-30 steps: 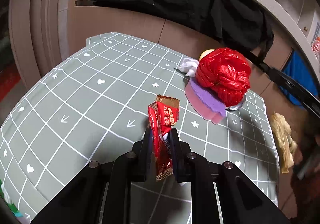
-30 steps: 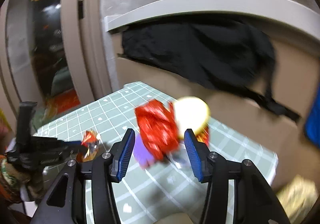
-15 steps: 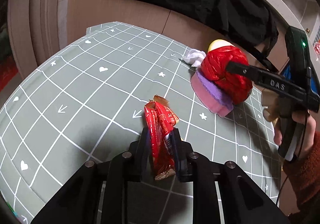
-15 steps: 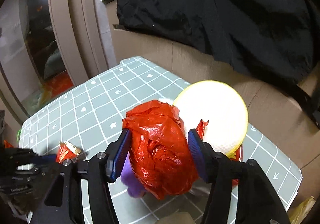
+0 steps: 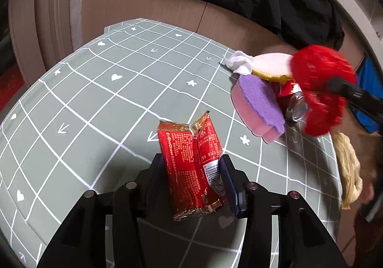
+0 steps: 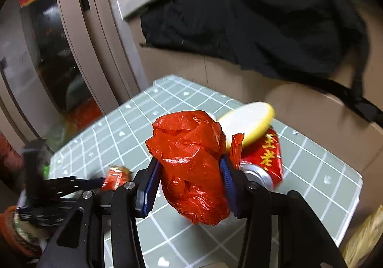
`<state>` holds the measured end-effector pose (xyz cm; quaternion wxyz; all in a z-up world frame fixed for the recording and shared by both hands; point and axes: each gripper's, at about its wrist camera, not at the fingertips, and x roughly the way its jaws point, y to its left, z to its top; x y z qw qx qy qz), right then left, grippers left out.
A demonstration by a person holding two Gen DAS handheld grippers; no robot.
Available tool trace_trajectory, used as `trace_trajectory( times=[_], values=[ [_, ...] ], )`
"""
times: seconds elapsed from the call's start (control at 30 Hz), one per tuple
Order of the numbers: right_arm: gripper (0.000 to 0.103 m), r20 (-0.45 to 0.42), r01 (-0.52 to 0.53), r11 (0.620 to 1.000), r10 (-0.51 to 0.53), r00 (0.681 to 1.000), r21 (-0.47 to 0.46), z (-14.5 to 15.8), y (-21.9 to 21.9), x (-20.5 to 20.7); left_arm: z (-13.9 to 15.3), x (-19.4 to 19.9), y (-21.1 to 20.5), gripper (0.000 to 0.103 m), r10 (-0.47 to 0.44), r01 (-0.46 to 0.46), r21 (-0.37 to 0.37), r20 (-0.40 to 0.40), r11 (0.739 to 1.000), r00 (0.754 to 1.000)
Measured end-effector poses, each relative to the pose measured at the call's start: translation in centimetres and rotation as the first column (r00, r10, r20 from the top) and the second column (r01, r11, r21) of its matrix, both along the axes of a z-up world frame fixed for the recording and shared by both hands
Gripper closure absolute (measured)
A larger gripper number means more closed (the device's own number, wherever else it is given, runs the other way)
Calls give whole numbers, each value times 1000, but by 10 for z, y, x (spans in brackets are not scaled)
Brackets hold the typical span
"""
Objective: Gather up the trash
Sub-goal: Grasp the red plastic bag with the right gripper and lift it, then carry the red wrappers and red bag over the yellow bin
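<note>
My left gripper [image 5: 192,170] is shut on a red and gold snack wrapper [image 5: 191,167] and holds it above the green checked table [image 5: 107,100]. My right gripper [image 6: 189,174] is shut on a crumpled red plastic bag [image 6: 191,162], lifted off the pile; the bag also shows blurred in the left wrist view [image 5: 320,86]. A red drink can [image 6: 263,162] lies on its side behind the bag, also visible in the left wrist view [image 5: 293,100]. A white tissue [image 5: 240,63] lies at the table's far edge.
A purple and pink sponge [image 5: 259,105] and a yellow and white round sponge [image 5: 273,66] lie beside the can. A yellowish bag [image 5: 348,167] hangs off the table's right side. Black cloth [image 6: 263,29] drapes over the cardboard behind.
My right gripper closed on the red bag and lifted it off the pile, uncovering the can. The snack wrapper spread wider in my left gripper.
</note>
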<state>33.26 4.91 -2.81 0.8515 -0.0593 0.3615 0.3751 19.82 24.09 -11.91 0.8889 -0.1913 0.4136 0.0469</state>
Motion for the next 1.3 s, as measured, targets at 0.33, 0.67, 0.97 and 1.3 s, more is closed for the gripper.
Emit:
trace_trajectory(
  times=[0.33, 0.67, 0.97, 1.3],
  values=[
    [58, 94, 75, 996, -79, 992, 54, 29, -55, -31, 3, 17, -22, 51, 8, -7, 16, -28, 1000, 1000],
    [58, 42, 117, 989, -121, 992, 87, 12, -86, -32, 13, 14, -40, 34, -64, 64, 0, 41, 998, 997],
    [58, 38, 131, 987, -135, 990, 91, -1, -99, -38, -3, 30, -65, 34, -43, 50, 157, -52, 986, 998],
    [57, 26, 165, 981, -168, 985, 100, -11, -121, -42, 9, 23, -64, 82, 32, -27, 161, -26, 987, 999]
  ],
)
